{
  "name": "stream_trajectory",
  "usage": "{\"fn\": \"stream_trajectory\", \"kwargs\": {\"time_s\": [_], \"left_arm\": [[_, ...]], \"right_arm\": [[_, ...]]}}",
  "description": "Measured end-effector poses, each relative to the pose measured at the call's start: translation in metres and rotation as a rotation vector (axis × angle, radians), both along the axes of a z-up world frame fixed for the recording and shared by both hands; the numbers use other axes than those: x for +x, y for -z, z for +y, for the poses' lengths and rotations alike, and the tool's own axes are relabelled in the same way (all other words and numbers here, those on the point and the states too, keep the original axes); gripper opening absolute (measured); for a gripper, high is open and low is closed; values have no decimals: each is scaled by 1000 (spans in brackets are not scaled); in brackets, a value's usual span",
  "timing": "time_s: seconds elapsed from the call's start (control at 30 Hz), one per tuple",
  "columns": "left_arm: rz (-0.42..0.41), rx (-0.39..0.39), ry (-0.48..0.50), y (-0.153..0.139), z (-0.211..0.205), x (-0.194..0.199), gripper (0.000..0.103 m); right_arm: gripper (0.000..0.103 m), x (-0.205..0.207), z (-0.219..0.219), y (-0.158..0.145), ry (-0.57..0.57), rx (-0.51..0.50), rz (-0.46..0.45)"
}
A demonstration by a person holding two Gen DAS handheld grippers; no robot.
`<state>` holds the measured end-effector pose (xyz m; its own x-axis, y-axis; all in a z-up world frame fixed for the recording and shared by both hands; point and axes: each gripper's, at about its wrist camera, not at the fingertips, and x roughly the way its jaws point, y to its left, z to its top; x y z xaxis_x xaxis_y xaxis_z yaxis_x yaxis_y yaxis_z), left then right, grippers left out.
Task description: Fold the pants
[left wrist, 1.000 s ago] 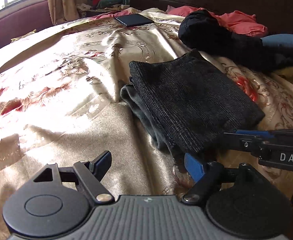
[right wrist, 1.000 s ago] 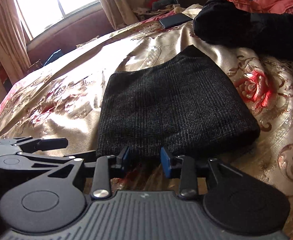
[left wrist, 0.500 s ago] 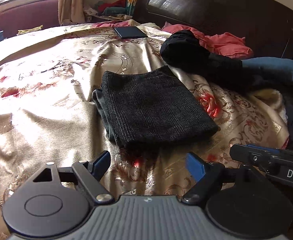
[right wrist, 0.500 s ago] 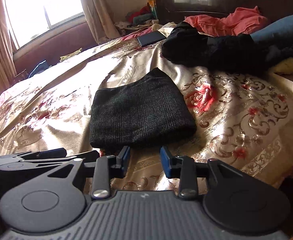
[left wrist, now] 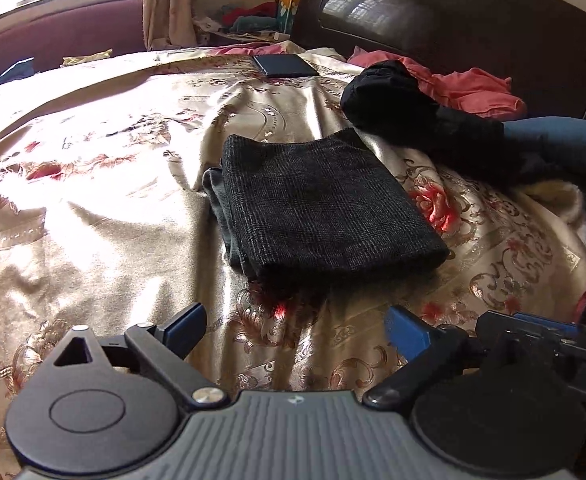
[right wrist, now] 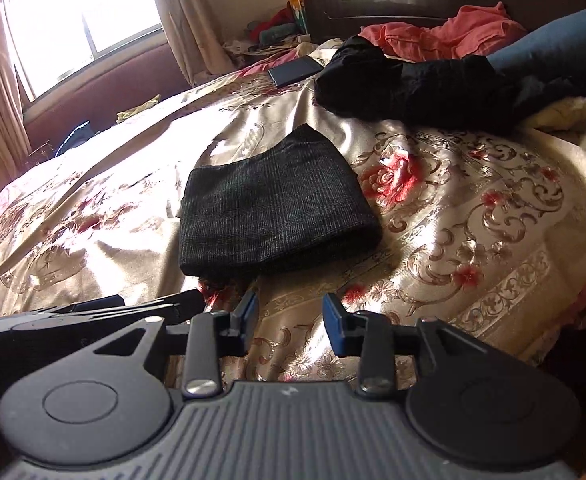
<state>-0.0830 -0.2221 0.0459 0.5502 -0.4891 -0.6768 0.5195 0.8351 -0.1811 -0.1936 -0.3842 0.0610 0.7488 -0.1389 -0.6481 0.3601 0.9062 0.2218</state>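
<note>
The dark charcoal woven pants (left wrist: pixel 325 208) lie folded into a thick, squarish stack on the gold satin bedspread with red flowers (left wrist: pixel 93 208), just ahead of both my tongs and touching neither. I judge them soft and limp but fairly weighty for cloth, with a rough weave that should grip well, while the glossy spread under them looks slippery, so the stack could slide if I push it. If I take hold, I would pinch the rounded folded edge nearest me, catching all layers, since loose grey layers peek out on the left side. My left gripper (left wrist: pixel 293 328) is opening, its jaws spread wide with nothing between them. My right gripper (right wrist: pixel 291 312) holds its blue pads (right wrist: pixel 335 320) partly apart, empty over the bedspread. Beyond lies a heap of black clothing (left wrist: pixel 413 112).
</note>
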Motion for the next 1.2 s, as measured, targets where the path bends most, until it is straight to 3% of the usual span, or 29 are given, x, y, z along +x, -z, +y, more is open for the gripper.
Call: {"fn": "stream_trajectory", "kwargs": {"time_s": [0.2, 0.47, 0.67, 1.07, 1.2], "left_arm": [[-20, -27, 13, -6, -7, -11, 103], [-43, 10, 29, -7, -22, -31, 103], [12, -17, 1, -3, -14, -22, 103], [10, 71, -42, 5, -23, -21, 103], [-31, 156, -74, 4, -38, -24, 103]], "right_arm": [[36, -7, 1, -6, 5, -40, 14], [37, -19, -12, -12, 51, -52, 25], [38, -16, -14, -2, 60, -5, 32], [38, -3, -13, 3, 46, -31, 62], [38, 2, -18, 9, 64, -32, 85]]}}
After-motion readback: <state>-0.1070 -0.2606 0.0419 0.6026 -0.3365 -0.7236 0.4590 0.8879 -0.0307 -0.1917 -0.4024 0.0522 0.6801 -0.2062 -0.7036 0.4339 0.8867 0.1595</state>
